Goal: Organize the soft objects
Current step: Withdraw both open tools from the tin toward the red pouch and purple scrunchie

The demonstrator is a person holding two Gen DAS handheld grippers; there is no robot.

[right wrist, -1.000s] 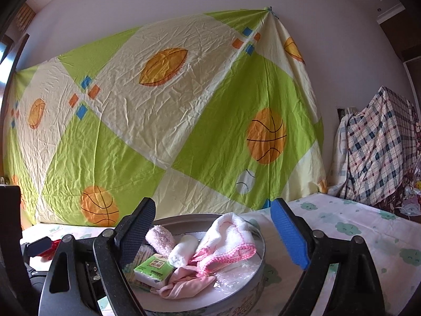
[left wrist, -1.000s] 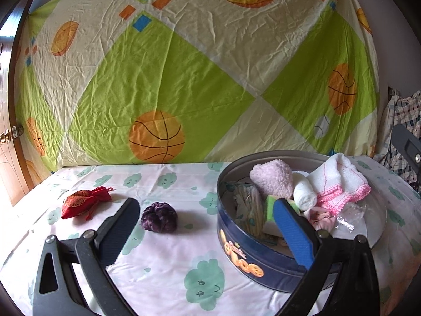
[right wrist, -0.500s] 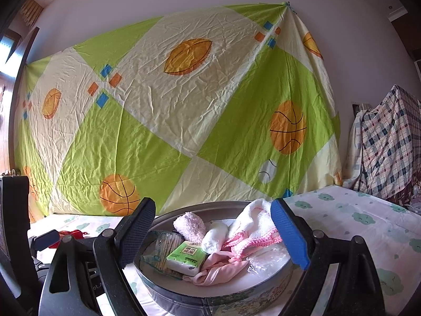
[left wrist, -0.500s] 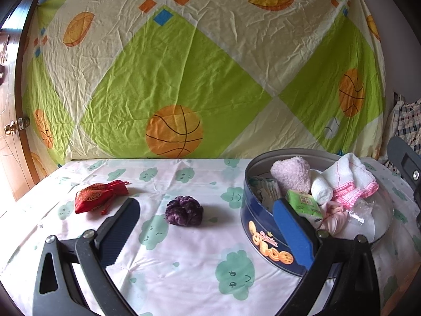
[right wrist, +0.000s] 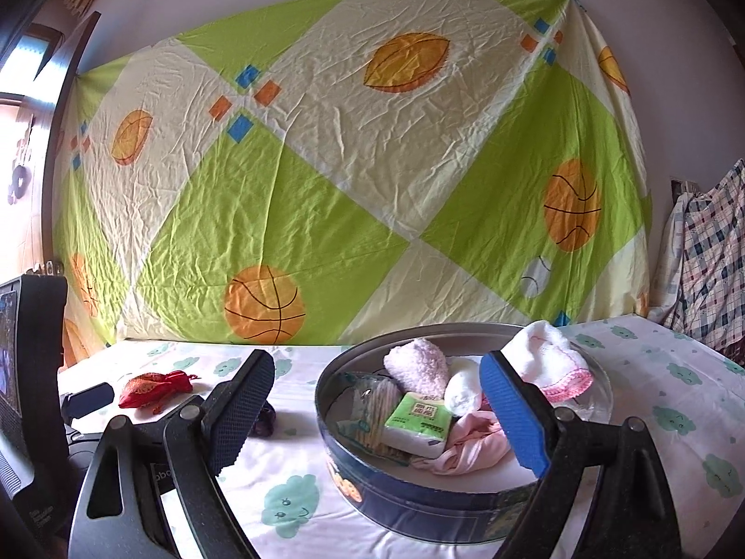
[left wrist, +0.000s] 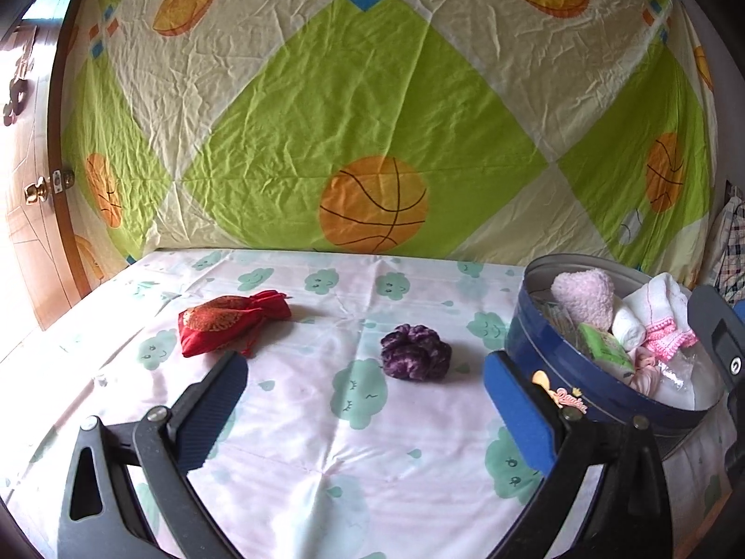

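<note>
A round blue tin (left wrist: 554,363) stands on the table at the right and holds several soft items: a pink fluffy piece (left wrist: 582,296), a white roll (left wrist: 628,326), a white cloth with pink trim (left wrist: 661,307) and a green tissue pack (left wrist: 605,347). A purple scrunchie (left wrist: 416,351) and a red pouch (left wrist: 230,321) lie on the cloth left of the tin. My left gripper (left wrist: 363,407) is open and empty, just short of the scrunchie. My right gripper (right wrist: 375,414) is open and empty above the tin (right wrist: 419,498). The pouch (right wrist: 153,386) shows there too.
The table wears a white cloth with green cloud prints (left wrist: 358,391). A green and cream basketball sheet (left wrist: 372,116) hangs behind it. A wooden door (left wrist: 28,195) is at the left and a plaid cloth (right wrist: 707,256) at the right.
My left gripper has swung left, away from the tin, and now faces the scrunchie and pouch. My right gripper has shifted so the tin sits more central. Both stay open.
</note>
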